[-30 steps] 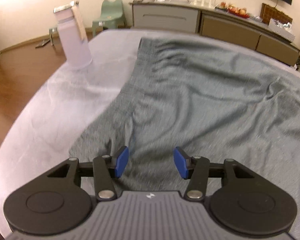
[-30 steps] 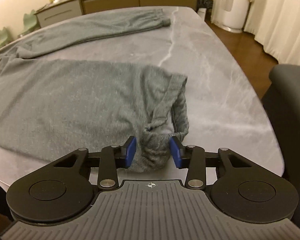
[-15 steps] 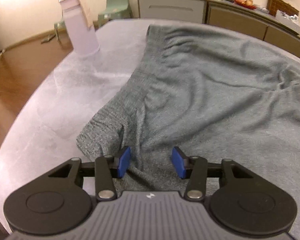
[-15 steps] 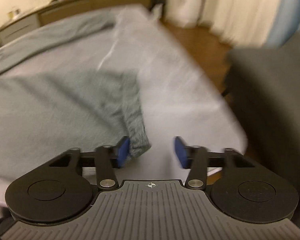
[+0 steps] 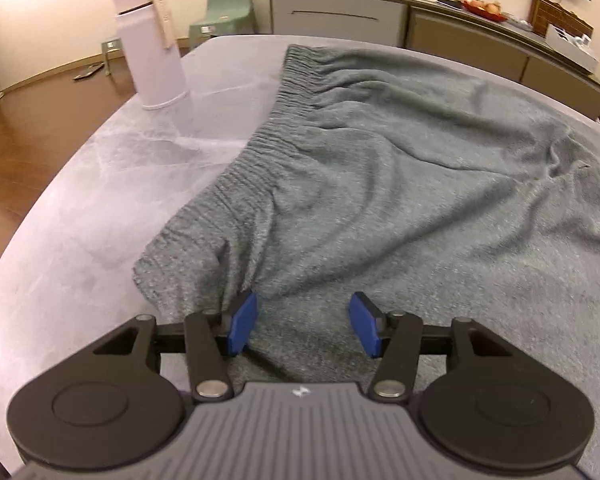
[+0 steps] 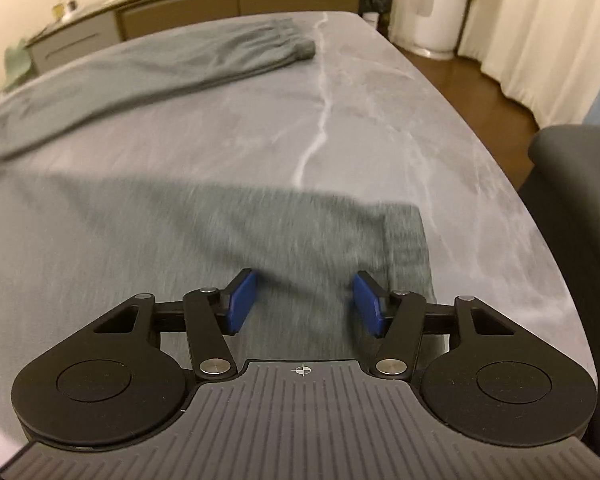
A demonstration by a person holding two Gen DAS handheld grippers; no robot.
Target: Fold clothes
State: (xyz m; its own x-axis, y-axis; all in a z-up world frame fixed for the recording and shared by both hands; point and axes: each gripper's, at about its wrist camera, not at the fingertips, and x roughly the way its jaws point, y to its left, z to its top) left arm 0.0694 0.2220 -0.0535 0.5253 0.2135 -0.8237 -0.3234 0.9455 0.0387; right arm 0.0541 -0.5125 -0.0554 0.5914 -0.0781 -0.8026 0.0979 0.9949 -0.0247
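Grey sweatpants [image 5: 380, 184] lie spread on the grey marble table [image 5: 80, 220], with the ribbed waistband [image 5: 288, 92] at the left. My left gripper [image 5: 304, 324] hovers over the near waist corner. Its jaws are opening, with cloth lying below them and a raised fold beside the left pad; the pads do not press on it. In the right wrist view the near leg [image 6: 220, 240] lies flat with its cuff [image 6: 408, 248] on the right. My right gripper [image 6: 305, 302] is low over it, jaws opening, gripping nothing. The far leg [image 6: 160, 68] stretches across the back.
A pale lilac bottle [image 5: 152, 52] stands on the table's far left. Behind it are a green chair [image 5: 224, 12] and a long sideboard [image 5: 340, 16]. A black chair [image 6: 572, 200] sits by the table's right edge, with curtains [image 6: 540, 20] beyond.
My right gripper let go of the bunched cuff, swung right and came back left; the leg end now lies flat. The left jaws narrowed slightly, then widened, and a fold rose beside the left pad.
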